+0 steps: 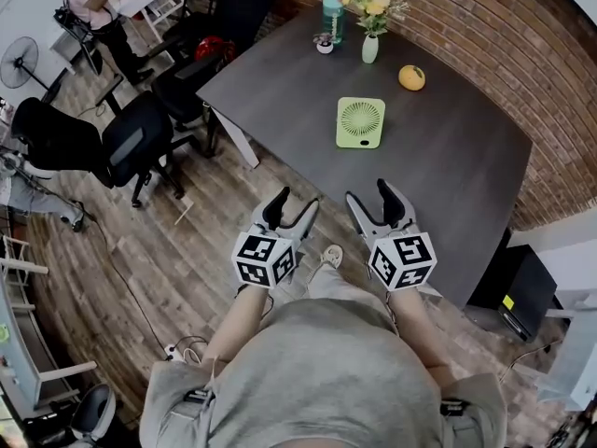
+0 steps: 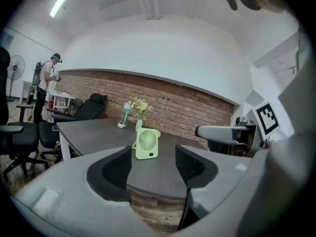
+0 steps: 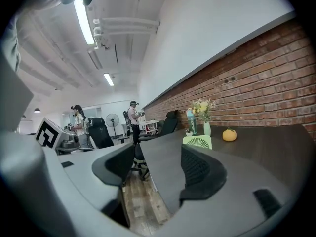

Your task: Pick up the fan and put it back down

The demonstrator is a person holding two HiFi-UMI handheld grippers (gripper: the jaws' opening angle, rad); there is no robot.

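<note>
Both the left gripper (image 1: 294,205) and right gripper (image 1: 369,196) hang empty with jaws apart at the table's (image 1: 448,166) near edge, aimed at the fan (image 1: 360,122) standing upright mid-table, apparently readied to reach in and grasp it.

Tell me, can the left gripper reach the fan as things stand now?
Probably yes. The left gripper is open and empty, short of the table's near edge. The fan stands upright ahead of it, and only bare tabletop lies between them. It would have to move forward first.
</note>
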